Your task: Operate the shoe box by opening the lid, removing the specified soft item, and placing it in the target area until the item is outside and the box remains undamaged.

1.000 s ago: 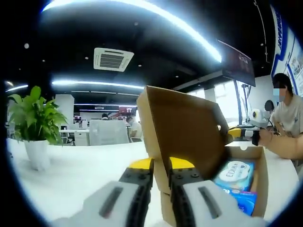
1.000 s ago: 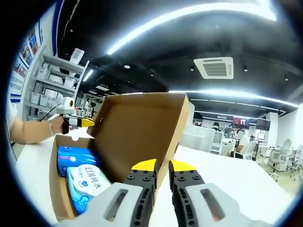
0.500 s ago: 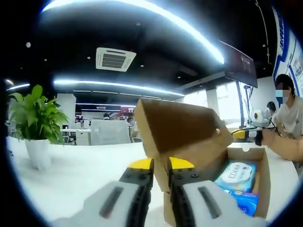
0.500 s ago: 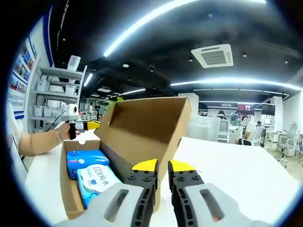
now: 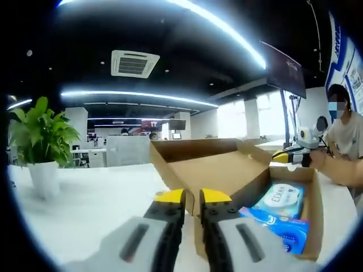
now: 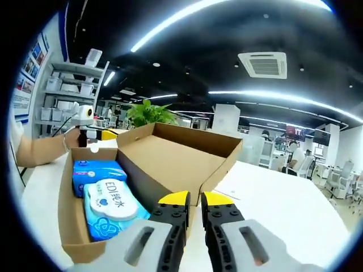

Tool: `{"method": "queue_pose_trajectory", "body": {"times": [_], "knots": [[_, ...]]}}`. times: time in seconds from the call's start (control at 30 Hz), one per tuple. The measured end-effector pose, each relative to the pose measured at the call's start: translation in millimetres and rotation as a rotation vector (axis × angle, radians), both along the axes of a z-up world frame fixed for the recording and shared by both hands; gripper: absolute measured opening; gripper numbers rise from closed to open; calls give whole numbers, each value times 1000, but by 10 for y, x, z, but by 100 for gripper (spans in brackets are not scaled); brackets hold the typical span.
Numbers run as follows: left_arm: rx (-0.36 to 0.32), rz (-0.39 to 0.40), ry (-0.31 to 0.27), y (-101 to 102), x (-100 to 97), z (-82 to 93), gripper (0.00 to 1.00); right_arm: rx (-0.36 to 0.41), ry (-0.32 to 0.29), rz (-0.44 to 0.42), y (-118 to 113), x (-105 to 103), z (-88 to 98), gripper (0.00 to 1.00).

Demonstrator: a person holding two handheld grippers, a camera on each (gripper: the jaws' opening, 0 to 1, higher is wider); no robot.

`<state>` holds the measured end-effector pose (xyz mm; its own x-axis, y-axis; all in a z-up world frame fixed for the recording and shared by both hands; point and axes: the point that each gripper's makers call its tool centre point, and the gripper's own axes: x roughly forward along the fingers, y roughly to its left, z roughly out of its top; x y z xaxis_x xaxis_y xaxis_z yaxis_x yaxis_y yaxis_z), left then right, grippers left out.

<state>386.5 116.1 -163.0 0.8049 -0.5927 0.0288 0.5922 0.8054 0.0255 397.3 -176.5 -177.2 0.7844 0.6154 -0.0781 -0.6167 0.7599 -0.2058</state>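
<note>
Left gripper view takes in a wide open-plan office under a dark ceiling with long light strips and a ceiling vent (image 5: 135, 63). A white tabletop (image 5: 85, 209) runs across the scene, and on it sits the cardboard shoe box (image 5: 311, 226), its lid (image 5: 204, 167) swung fully open and lying back nearly flat. Inside the box lie two soft packs: a white and blue wipes pack (image 5: 279, 199) with "EDI" readable on its label, and a blue pack (image 5: 276, 226) whose print is too small to read. A potted plant (image 5: 39, 141) stands far left on the tabletop. A person (image 5: 347, 136) sits at the far right, cut off by the edge. The left hand-held gripper (image 5: 191, 198) has its yellow-tipped jaws narrow, a slim gap between them, at the lid's near edge; whether they touch the card cannot be told.

Right gripper view shows the same box (image 6: 71, 226) from the other side, with the wipes pack (image 6: 110, 212) near and the blue pack (image 6: 96, 173) behind it. Shelving (image 6: 65, 96) with white boxes lines the far left wall. The right hand-held gripper (image 6: 188, 199) is likewise narrow, holding nothing, near the lid (image 6: 181, 164).
</note>
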Motion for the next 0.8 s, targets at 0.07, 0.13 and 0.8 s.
{"method": "queue_pose_trajectory", "body": {"times": [0.07, 0.13, 0.8], "knots": [[20, 3, 12, -14, 12, -67, 9, -52, -16, -16, 2, 19, -56, 7], [31, 7, 14, -13, 13, -90, 8, -68, -22, -17, 21, 16, -71, 7], [-61, 13, -41, 174, -89, 218, 14, 35, -51, -16, -77, -35, 160, 7]]}}
